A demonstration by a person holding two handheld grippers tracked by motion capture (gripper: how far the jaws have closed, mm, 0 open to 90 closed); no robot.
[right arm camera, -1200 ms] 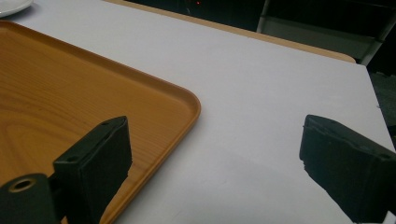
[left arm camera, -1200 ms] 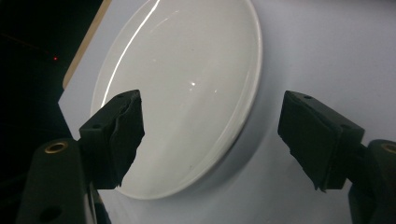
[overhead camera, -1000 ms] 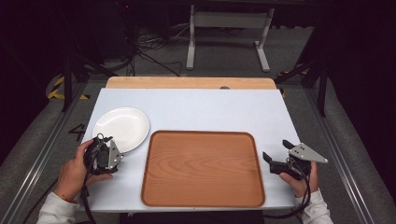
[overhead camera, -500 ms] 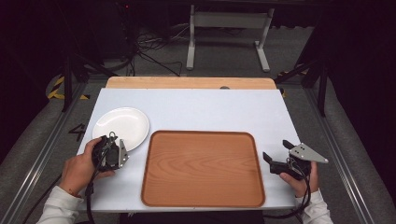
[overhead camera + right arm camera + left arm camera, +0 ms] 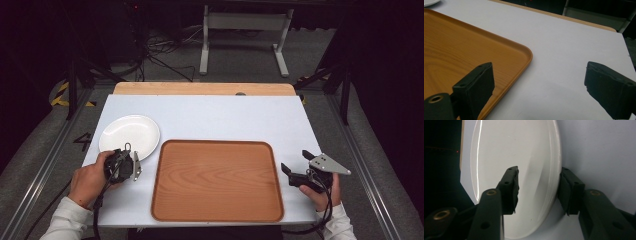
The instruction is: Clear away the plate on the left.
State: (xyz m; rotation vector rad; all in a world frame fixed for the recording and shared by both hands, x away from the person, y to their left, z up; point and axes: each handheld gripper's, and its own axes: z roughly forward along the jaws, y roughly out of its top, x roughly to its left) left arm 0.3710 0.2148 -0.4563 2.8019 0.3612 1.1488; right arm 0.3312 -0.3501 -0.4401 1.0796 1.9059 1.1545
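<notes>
Left gripper (image 5: 131, 161) straddling the rim of the white plate (image 5: 129, 134).

The plate lies on the counter (image 5: 225, 117) at about ten o'clock from the wooden tray (image 5: 216, 180), just beside its far left corner. In the left gripper view the jaws have just been closing, one above the plate's face, one outside its edge, gaps still visible at both pads. The right gripper (image 5: 294, 174), at three o'clock of the tray, rests with jaws wide and empty.

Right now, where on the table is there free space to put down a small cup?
The wooden tray is bare. So is the white table behind it, right of the white plate. It is crowded at the plate's near rim, where the left gripper straddles it.
</notes>
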